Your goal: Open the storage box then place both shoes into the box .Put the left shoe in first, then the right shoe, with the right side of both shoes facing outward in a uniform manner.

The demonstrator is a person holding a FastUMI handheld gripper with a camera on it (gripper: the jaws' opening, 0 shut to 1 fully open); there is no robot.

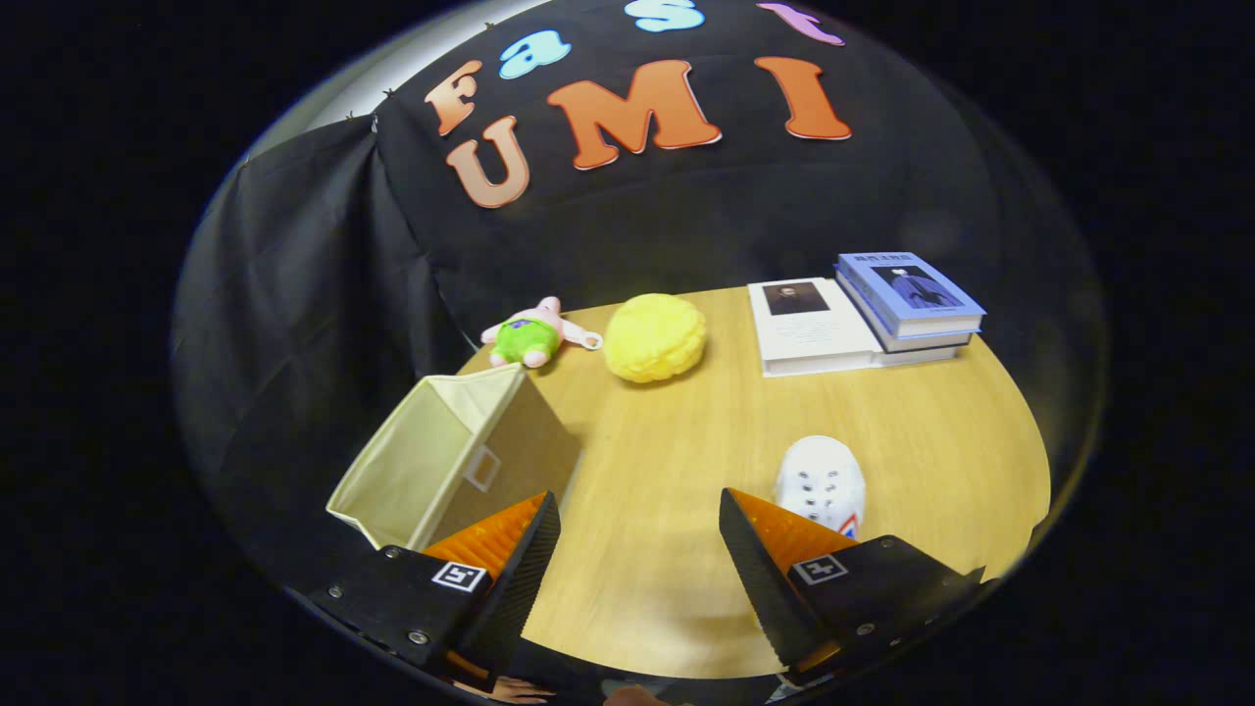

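My gripper (639,534) hangs over the near part of the wooden table (686,431), fingers spread wide apart, with bare tabletop between them and nothing held.

The storage box (446,461), beige fabric, sits at the left near edge of the table, just ahead of my left finger. Its top is open and I see into the pale interior; no shoe shows in the part I can see. A small rectangular tag or window is on its side wall facing the table's middle.

One white shoe (822,482), a clog with holes across the top, lies on the table just beyond my right finger, toe pointing away from me. Its heel end is hidden behind the finger, so I cannot tell whether it is the left or the right shoe.

Farther off, a yellow round plush (655,337) sits near the middle of the far edge. To its left lies a pink and green plush toy (531,335). At far right, a stack of books (863,309) rests, well apart from the shoe.
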